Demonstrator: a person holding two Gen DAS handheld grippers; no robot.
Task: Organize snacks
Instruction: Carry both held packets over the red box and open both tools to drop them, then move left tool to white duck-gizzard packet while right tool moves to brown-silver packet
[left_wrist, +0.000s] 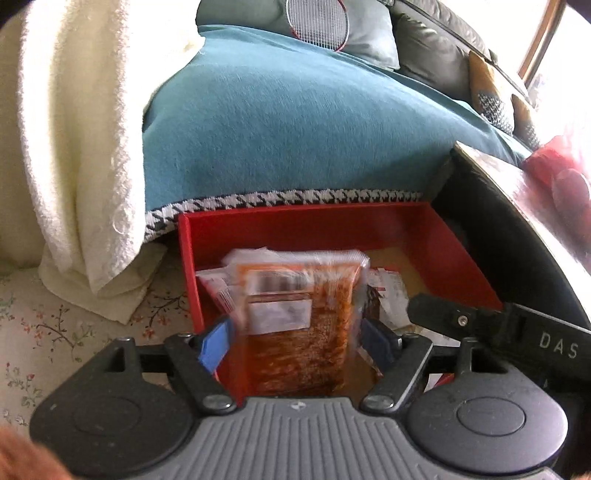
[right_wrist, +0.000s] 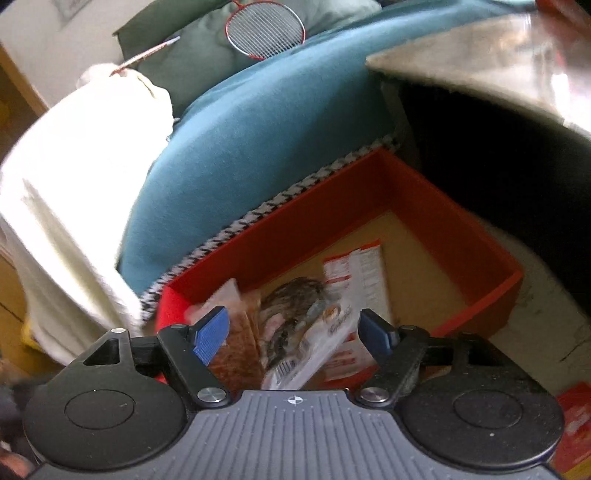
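Note:
A red box (left_wrist: 306, 225) stands on the floor against a teal-covered sofa; it also shows in the right wrist view (right_wrist: 417, 206). My left gripper (left_wrist: 295, 341) is over the box, its blue pads on both sides of an orange-brown snack packet (left_wrist: 303, 314), which looks blurred; whether the pads press it is unclear. Other packets lie under it. My right gripper (right_wrist: 295, 328) is open above the box's near corner, empty. Below it lie a grey-brown packet (right_wrist: 295, 314), an orange packet (right_wrist: 236, 350) and a white and red packet (right_wrist: 354, 273).
A teal blanket (left_wrist: 295, 122) with a houndstooth hem covers the sofa behind the box. A white towel (left_wrist: 74, 147) hangs at the left. A shiny table top (right_wrist: 498, 66) overhangs at the right. A badminton racket (right_wrist: 266, 29) lies on the cushions. The right gripper's body (left_wrist: 517, 325) shows in the left wrist view.

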